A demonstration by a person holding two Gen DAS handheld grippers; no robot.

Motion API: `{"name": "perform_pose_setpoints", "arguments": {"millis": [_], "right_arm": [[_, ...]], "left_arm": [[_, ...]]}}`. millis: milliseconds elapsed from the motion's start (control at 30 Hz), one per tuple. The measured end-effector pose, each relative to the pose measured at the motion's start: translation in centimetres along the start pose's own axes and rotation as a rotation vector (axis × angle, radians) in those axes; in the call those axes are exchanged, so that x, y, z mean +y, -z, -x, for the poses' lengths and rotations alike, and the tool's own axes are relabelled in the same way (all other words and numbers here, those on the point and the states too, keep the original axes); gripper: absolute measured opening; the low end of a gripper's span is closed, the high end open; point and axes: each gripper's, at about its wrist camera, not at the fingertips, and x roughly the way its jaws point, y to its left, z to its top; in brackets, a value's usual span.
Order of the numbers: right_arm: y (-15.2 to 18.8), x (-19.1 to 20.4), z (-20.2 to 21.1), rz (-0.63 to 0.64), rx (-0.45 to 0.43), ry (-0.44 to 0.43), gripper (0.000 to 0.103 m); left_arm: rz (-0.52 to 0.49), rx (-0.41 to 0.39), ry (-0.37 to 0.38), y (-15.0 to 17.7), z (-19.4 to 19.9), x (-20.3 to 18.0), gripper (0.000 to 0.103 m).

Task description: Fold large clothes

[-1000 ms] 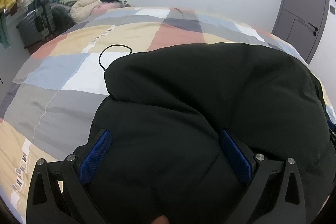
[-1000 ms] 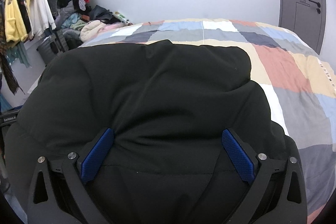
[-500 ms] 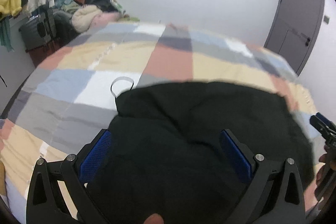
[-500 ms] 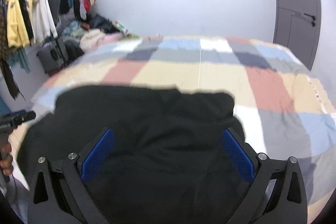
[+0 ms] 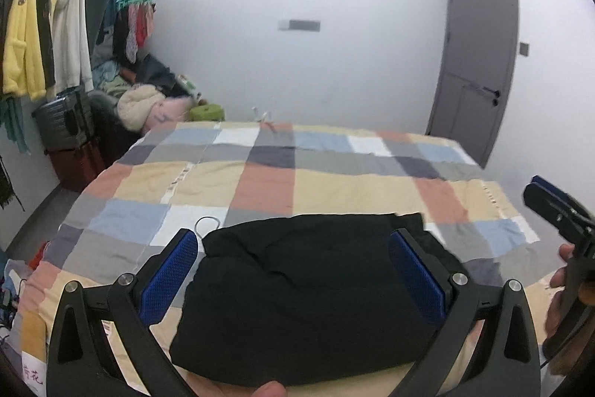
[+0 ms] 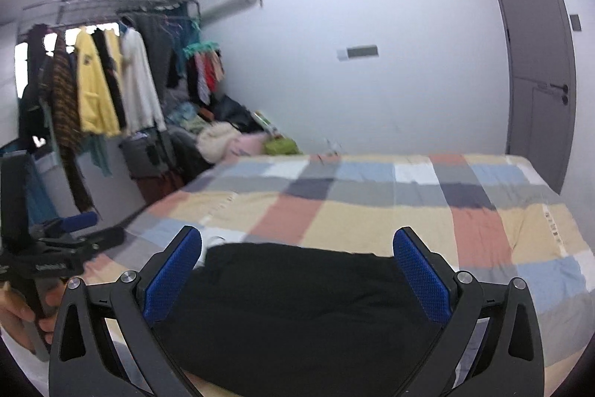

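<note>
A bulky black garment (image 5: pixel 305 289) lies folded in a compact bundle near the front edge of the bed; it also shows in the right wrist view (image 6: pixel 297 311). My left gripper (image 5: pixel 293 270) is open and empty, held above and in front of the bundle. My right gripper (image 6: pixel 297 274) is open and empty too, likewise back from the bundle. The right gripper shows at the right edge of the left wrist view (image 5: pixel 557 211). The left gripper shows at the left edge of the right wrist view (image 6: pixel 63 237).
The bed carries a patchwork quilt (image 5: pixel 334 173) of beige, grey, blue and red squares. A thin cord loop (image 5: pixel 206 223) lies beside the garment. A clothes rack (image 6: pixel 100 80), a suitcase (image 5: pixel 63 121) and a clothes pile (image 5: pixel 148 99) stand at left. A grey door (image 5: pixel 479 62) is at right.
Both grippers have pulled back and up from the black garment, so it now looks smaller and lies alone on the bed. Both stayed open.
</note>
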Motion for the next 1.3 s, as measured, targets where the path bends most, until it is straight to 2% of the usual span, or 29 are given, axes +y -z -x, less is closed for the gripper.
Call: {"name": "perform_pose_setpoints", "arguments": {"millis": [167,267,367,733,867,967,1067,1167,1300], "right_arm": [[0.6,1.8,2.9,-0.006,-0.044,-0.025,0.103],[1.5,2.4,3.9,-0.003,-0.047,-0.009,0.103],[2.6,2.9,4.2,0.005,-0.028,-0.003,0.103],[5.7,3.8,6.0,0.011,0.03,0.031,0.103],[7.0,3.5,5.4,-0.01,0.077,0.049,0.103],[8.1,3.5,5.1,-0.022,0.11,0.05,0.103],[9.1,3.7,5.1,-0.018,0.135,0.059,0.103],[9.7,3.7,5.4,-0.017,0.14,0.061,0.103],[9.9,3.5,5.7,-0.023,0.142,0.072,0.103]], "left_arm": [[-0.031,-0.019,0.069,1.1,2.6,-2.0,0.103],[-0.055,-0.027,0.042,2.1,3.6,-2.8,0.103],[-0.053,-0.016,0.048,3.3,4.2,-3.4,0.103],[0.03,-0.002,0.002,6.5,6.7,-2.7,0.103],[0.032,0.035,0.031,7.8,6.2,-2.6,0.103],[0.026,0.052,0.008,8.6,6.0,-2.5,0.103],[0.033,0.064,0.018,9.2,5.8,-2.2,0.103],[0.031,0.074,0.003,9.5,5.4,-2.1,0.103],[0.036,0.087,0.028,9.7,5.1,-1.9,0.103]]}}
